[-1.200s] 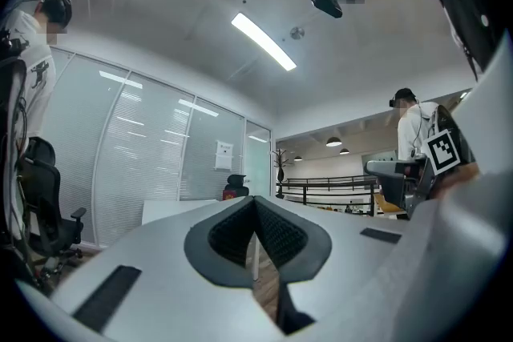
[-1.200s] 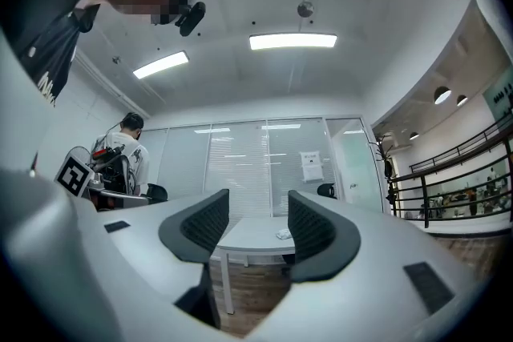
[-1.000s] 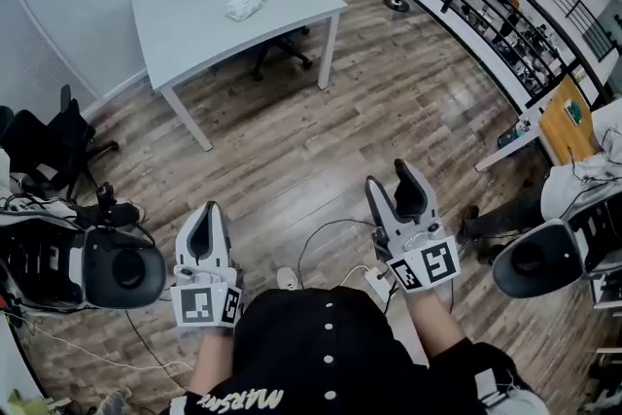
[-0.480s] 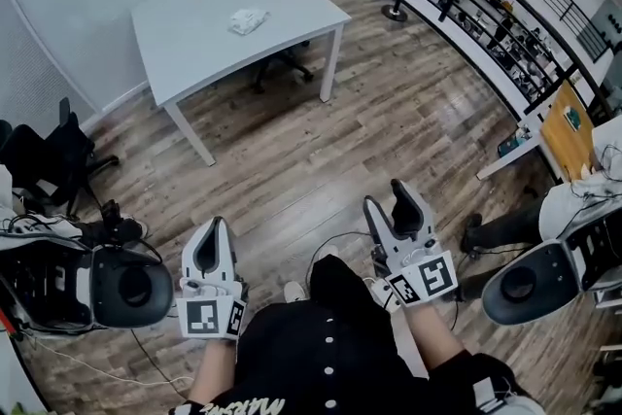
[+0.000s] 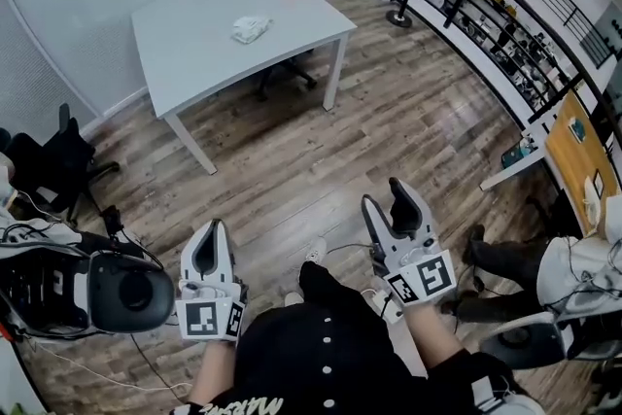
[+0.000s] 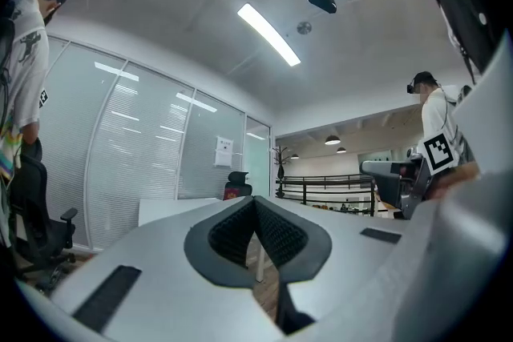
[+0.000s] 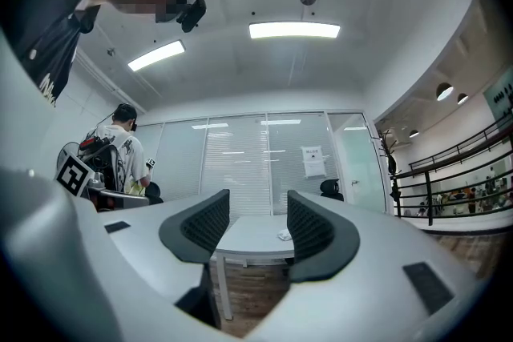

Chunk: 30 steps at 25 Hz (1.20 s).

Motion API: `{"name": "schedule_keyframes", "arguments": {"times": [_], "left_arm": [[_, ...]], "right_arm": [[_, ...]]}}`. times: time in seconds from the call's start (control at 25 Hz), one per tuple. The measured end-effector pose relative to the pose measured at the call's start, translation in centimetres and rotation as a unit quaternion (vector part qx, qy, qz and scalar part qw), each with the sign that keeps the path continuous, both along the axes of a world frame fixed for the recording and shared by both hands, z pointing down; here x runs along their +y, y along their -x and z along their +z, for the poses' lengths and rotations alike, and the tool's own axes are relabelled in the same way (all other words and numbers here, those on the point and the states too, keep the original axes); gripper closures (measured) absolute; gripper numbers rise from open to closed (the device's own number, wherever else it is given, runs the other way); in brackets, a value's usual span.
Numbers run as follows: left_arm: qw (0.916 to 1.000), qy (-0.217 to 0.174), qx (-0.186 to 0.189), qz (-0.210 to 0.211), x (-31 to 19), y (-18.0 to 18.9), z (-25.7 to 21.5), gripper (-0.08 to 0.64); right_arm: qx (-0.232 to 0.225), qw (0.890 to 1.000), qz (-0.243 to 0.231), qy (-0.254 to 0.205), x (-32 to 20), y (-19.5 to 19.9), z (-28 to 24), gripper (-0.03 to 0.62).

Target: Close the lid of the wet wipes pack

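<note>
While the wet wipes pack (image 5: 250, 29) lies on the white table (image 5: 185, 53), well apart from the person across the wooden floor, the task looks not yet begun. Its lid is too small to read. The left gripper (image 5: 208, 238) has its jaws pressed together on nothing, and the right gripper (image 5: 392, 205) holds them apart and empty. The next move calls for walking up to the table.

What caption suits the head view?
Left gripper shut, right gripper open, both empty, far from the white table.
</note>
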<state>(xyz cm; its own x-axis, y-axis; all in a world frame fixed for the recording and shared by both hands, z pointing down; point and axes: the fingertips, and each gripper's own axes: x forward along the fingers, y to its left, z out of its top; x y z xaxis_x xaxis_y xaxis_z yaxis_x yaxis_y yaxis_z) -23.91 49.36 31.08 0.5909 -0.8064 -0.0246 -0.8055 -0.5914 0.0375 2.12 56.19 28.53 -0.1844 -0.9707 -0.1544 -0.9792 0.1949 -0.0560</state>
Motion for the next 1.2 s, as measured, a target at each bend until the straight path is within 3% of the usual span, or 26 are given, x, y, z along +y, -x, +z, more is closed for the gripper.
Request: {"name": "schedule_keyframes", "arguments": {"times": [0.12,0.36,1.2], "left_arm": [[0.9999,-0.008,-0.004,-0.006,-0.3,-0.1,0.6,0.555],[0.9998,0.008,-0.008,-0.016,-7.4,-1.9,-0.2,0.554],[0.9994,0.006,-0.009,-0.033,-19.6,-7.1,-0.2,0.554]], "right_arm": [[-0.003,1.0,-0.004,-0.004,-0.4,-0.4,1.1,0.37],[-0.007,1.0,-0.011,0.013,-7.9,-2.7,0.4,0.371],[0.005,1.0,-0.026,0.013,-20.9,-8.2,0.2,0.371]]}}
